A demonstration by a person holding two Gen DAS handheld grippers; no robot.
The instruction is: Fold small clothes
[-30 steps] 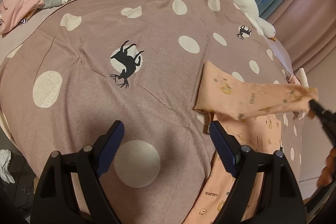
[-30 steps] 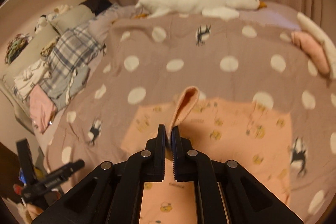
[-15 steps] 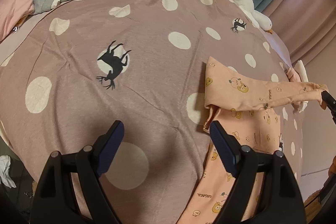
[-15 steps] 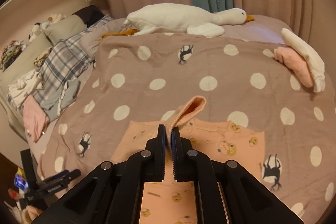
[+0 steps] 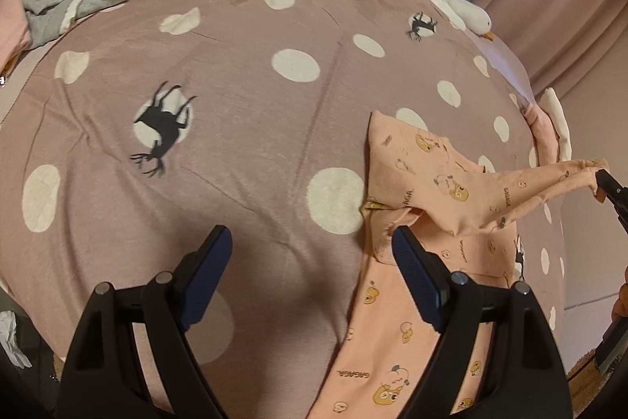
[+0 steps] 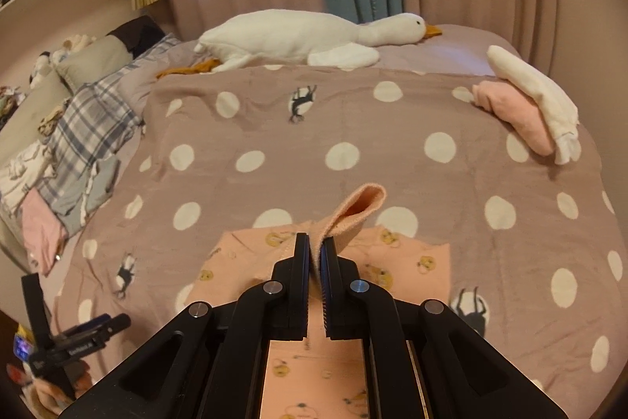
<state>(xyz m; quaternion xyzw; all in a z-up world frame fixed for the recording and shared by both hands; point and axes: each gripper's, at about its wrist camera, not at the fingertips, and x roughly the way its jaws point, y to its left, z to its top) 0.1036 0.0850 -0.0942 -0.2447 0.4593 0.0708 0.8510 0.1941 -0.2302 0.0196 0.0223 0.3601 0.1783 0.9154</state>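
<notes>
Bedspread (image 5: 243, 97), mauve with white dots and black deer, covered the whole bed. Along its far edge lay a white plush goose (image 6: 298, 38). A peach printed garment (image 5: 424, 293) was spread on the bedspread's near part. The right gripper (image 6: 315, 254) was clamped on the garment's cuff (image 6: 353, 211), lifting that sleeve off the bedspread. The left gripper (image 5: 310, 250) hung above the bedspread with jaws wide and nothing between them, its right finger (image 5: 416, 277) just beside the garment's edge.
</notes>
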